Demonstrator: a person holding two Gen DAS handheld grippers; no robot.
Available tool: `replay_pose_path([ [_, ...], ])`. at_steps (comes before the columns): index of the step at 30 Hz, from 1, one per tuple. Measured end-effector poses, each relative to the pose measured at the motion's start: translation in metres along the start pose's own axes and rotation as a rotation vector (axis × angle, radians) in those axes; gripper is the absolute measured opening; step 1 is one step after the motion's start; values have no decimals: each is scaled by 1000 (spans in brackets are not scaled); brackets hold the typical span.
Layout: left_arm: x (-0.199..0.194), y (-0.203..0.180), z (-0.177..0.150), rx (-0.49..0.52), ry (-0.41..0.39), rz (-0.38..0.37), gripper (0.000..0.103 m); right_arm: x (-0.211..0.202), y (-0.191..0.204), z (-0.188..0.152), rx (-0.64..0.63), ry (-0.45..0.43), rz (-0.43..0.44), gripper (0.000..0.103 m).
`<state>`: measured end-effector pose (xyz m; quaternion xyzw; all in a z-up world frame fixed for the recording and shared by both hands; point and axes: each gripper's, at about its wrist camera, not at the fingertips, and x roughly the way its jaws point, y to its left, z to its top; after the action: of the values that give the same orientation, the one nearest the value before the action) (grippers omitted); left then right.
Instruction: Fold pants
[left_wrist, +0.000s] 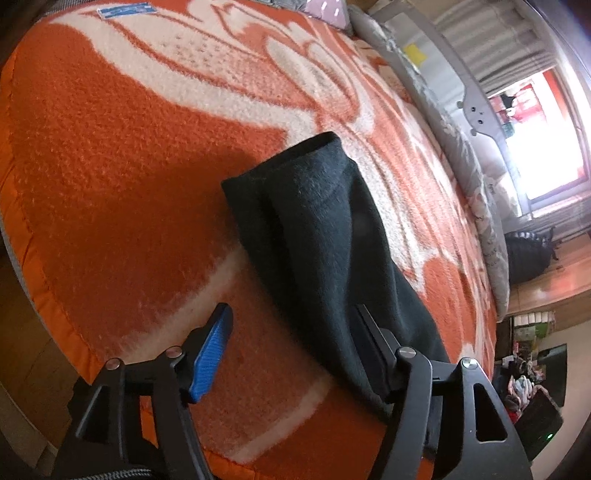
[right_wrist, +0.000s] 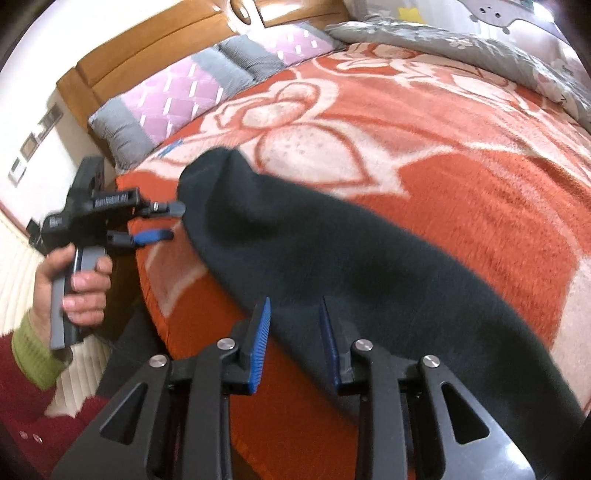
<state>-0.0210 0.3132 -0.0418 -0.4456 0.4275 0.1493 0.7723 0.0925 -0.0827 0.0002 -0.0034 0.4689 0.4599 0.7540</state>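
Fingers on both tools stand apart, holding nothing. On the left gripper one blue-padded finger hangs over the bare blanket, and the other lies at the edge of the dark pants, which partly hide it. The right gripper hovers with its fingers spread above the near edge of the same cloth, close to the bed's near side.

The pants lie in a long dark band across the orange and cream blanket, one rounded end far off toward the pillows and the rest running near and to the right, where it passes out of view. From the right-hand view the left gripper sits just beside that far rounded end, in the person's left hand.

To my eye the step is taking hold for a fold. It would go best if each tool bit the cloth at a matching edge, catching every layer. Lifting both ends level should keep the band from twisting. The blanket is fuzzy, so the fingers ought to pinch only the pants. Whether the legs are already doubled I cannot tell.
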Motion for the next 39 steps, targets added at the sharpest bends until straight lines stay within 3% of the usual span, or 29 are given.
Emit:
replay_pose_path([
  [7, 10, 1, 18, -9, 5, 23, 68, 16, -45, 53, 106, -33, -12, 29],
  [14, 12, 6, 19, 12, -8, 9, 68, 67, -59, 78, 41, 80, -32, 29],
  [18, 14, 9, 20, 28, -12, -5, 67, 95, -55, 78, -40, 149, -47, 29],
  [26, 18, 9, 23, 42, -12, -25, 67, 105, -46, 70, -129, 248, 26, 29],
  [37, 29, 1, 29, 48, -17, -36, 65, 117, -44, 72, -165, 321, 75, 30],
  [38, 31, -1, 29, 51, -21, -37, 62, 118, -44, 72, -168, 328, 74, 30],
  [39, 34, -4, 30, 59, -24, -37, 51, 118, -44, 72, -167, 332, 77, 30],
])
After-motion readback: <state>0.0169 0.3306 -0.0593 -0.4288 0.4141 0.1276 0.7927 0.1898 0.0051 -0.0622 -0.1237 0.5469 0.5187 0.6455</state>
